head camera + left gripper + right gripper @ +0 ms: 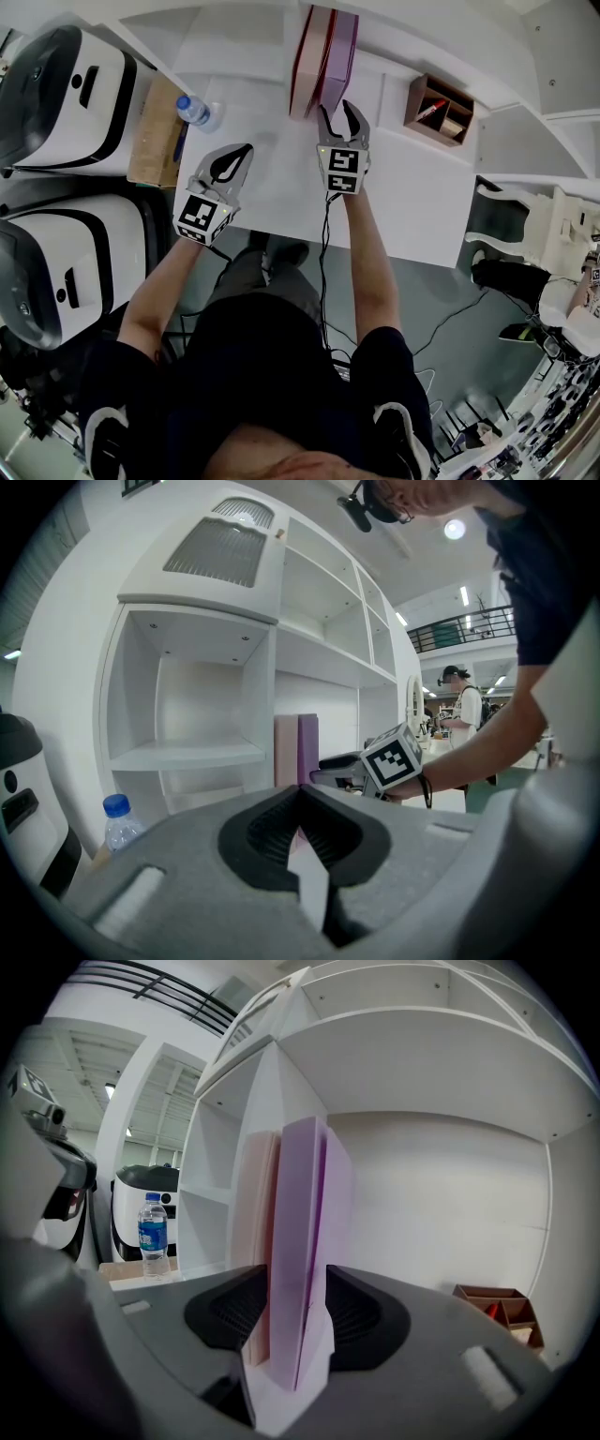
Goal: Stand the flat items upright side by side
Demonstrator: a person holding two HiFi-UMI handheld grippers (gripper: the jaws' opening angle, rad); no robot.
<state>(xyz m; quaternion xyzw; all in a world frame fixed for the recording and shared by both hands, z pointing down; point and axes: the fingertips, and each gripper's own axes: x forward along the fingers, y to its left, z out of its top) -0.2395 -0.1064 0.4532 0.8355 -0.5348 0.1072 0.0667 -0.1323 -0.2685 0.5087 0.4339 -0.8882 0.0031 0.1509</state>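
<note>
Two flat books stand upright side by side at the back of the white desk: a pink one with a red edge on the left and a purple one on the right. My right gripper straddles the near end of the purple book. Its jaws stand apart, with a thin gap on the left where the pink book shows. My left gripper hovers shut and empty over the desk, left of the books. From it I see both books and the right gripper.
A water bottle stands at the desk's back left, beside a cardboard box. A brown wooden organizer sits at the back right. White shelf compartments rise behind the desk. Large white machines stand to the left.
</note>
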